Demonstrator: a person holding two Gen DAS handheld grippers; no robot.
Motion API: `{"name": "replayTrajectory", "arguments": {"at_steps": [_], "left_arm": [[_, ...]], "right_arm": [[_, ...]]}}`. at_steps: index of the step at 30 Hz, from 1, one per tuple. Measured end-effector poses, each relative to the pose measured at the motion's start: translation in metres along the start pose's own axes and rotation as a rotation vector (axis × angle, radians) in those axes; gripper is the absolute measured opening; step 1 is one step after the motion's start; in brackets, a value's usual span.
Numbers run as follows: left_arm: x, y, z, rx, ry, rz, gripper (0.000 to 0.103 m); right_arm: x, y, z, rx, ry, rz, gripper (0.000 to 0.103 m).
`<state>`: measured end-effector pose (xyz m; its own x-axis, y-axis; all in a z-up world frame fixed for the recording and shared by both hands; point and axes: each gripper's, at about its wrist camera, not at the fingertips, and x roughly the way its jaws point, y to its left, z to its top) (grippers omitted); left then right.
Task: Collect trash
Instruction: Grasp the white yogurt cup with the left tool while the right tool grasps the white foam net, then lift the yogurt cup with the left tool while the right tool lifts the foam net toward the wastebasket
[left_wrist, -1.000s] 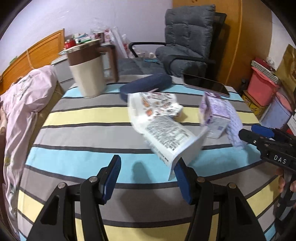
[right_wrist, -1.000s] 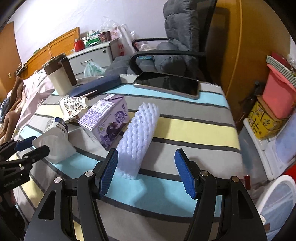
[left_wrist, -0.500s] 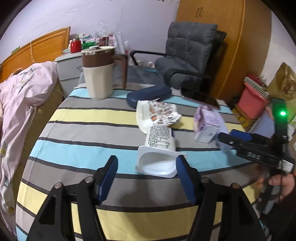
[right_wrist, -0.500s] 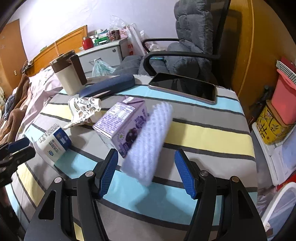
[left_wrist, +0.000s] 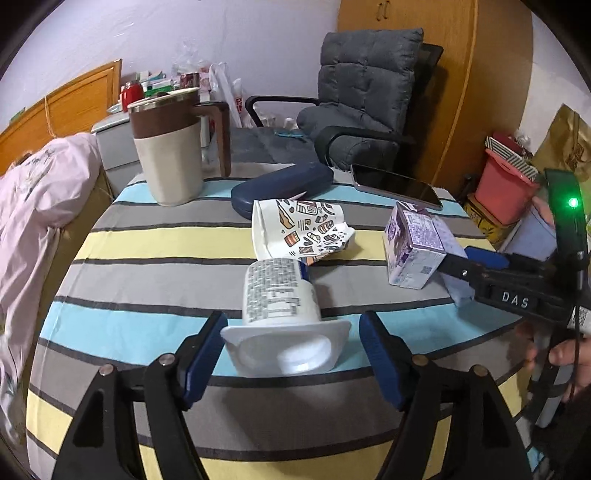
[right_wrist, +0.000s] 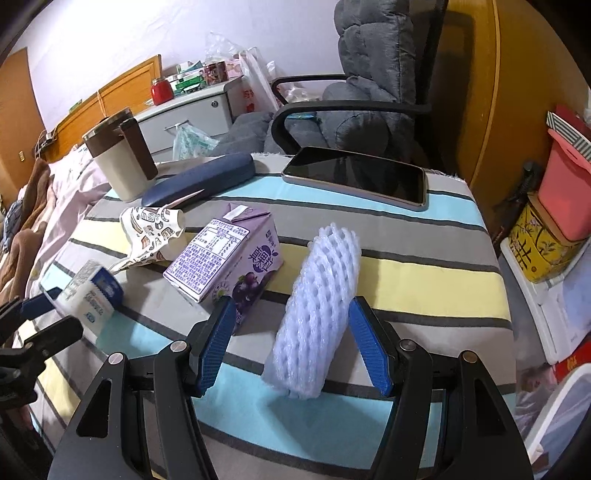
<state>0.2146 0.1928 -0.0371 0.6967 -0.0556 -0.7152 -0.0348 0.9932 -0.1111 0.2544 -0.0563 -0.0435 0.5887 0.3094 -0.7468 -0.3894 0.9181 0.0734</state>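
Left wrist, yogurt cup (left_wrist: 282, 317) between claw (left_wrist: 291, 354) fingers

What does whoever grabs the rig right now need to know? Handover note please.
Left gripper: open, fingers either side of the yogurt cup, which lies on its side; not clamped.
Right gripper: open, straddling the white foam fruit net; right pad looks to be touching it, left pad apart.
Also on the striped table: the purple juice carton and the crumpled paper cup.
Not trash: mug, glasses case, phone.
Done: nothing lifted or binned that I can see.
Left: close on the cup and net, carry them off, then carton and paper cup. No bin clearly visible.
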Motion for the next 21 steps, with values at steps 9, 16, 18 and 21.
{"name": "replayTrajectory", "arguments": {"at_steps": [9, 16, 18, 21], "left_arm": [[0.012, 0.008, -0.001, -0.033, 0.013, 0.03, 0.075], [0.019, 0.013, 0.0, -0.056, 0.027, 0.026, 0.065], [0.018, 0.013, 0.0, -0.053, 0.022, 0.025, 0.065], [0.019, 0.013, 0.0, -0.052, 0.023, 0.026, 0.065]], "right_arm": [[0.011, -0.001, 0.002, 0.0, 0.019, -0.017, 0.065], [0.017, 0.001, 0.004, -0.015, 0.031, -0.04, 0.065], [0.017, -0.001, 0.002, -0.008, 0.031, -0.031, 0.063], [0.017, -0.002, 0.0, 0.005, 0.032, -0.013, 0.046]]}}
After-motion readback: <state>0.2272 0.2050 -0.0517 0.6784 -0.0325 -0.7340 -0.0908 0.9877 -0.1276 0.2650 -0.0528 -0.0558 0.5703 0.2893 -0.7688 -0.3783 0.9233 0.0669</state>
